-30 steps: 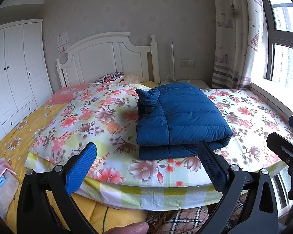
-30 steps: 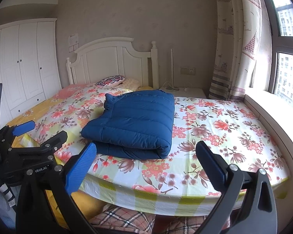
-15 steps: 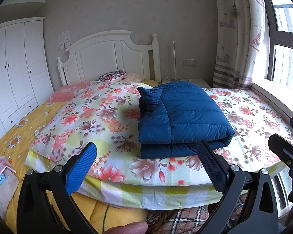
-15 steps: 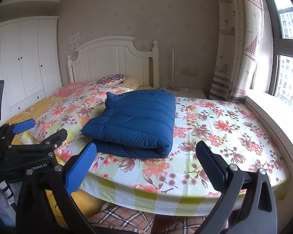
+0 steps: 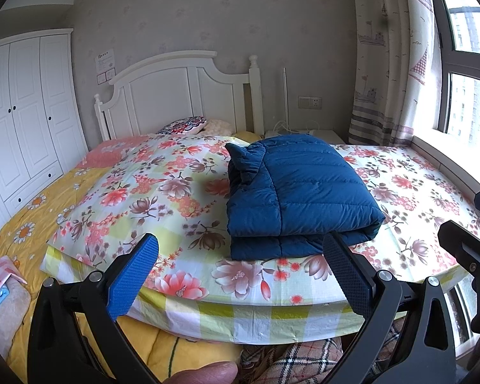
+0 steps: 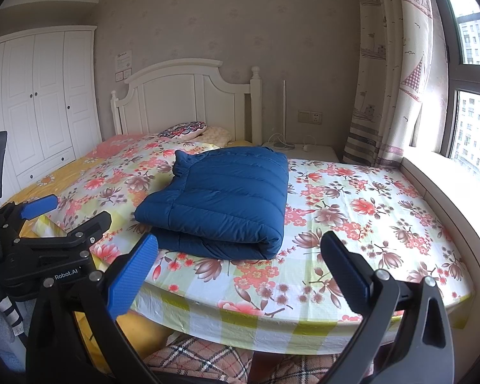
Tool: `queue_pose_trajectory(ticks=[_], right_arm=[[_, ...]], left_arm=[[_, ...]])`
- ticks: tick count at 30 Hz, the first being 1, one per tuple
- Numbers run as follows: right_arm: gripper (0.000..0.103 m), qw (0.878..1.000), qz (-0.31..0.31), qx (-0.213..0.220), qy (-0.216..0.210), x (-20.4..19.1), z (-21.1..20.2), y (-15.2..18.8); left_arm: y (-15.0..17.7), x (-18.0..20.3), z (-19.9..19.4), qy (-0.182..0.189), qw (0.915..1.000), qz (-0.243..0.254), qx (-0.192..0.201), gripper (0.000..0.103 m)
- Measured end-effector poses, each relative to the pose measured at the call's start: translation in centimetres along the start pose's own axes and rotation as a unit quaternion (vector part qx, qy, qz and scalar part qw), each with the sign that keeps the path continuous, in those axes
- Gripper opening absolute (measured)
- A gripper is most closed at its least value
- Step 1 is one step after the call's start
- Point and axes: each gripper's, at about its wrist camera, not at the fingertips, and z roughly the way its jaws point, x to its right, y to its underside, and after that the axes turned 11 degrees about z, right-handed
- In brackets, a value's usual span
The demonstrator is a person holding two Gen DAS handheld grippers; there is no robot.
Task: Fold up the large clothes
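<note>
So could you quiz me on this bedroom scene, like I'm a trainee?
1. True or false: the blue jacket lies folded on the floral sheet.
2. The left gripper and right gripper are: A) clamping the jacket, B) open, holding nothing.
3. What stands at the bed's far end?

Key: 1 true. 2 B. 3 the white headboard.

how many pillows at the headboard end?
2: a patterned pillow lying against the white headboard, and a cream pillow touching its right side. Others could be hidden behind the folded blue jacket or under the floral cover.
</note>
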Motion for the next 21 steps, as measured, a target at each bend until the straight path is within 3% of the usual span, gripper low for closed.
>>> queue_pose_trajectory(ticks=[10, 13, 17, 21], right_arm=[[0.101, 1.0, -0.007, -0.013, -0.001, 0.9, 0.8, 0.2], [0.101, 1.0, -0.009, -0.025, -0.002, 1.4, 2.0, 0.1], [0.101, 0.999, -0.016, -0.041, -0.004, 1.9, 5.0, -0.6], [0.101, 0.998, -0.013, -0.066, -0.005, 3.8, 9.7, -2.8]], left_arm=[[0.0, 0.2, 1.5, -0.006, 1.0, -0.006, -0.002, 0.098], [-0.2, 0.3, 2.7, -0.024, 0.9995, -0.019, 0.007, 0.098], [-1.4, 0.3, 6.4, 0.013, 0.9988, -0.023, -0.042, 0.098], [-2.7, -1.6, 12.0, 0.048, 0.9914, -0.062, -0.105, 0.098]])
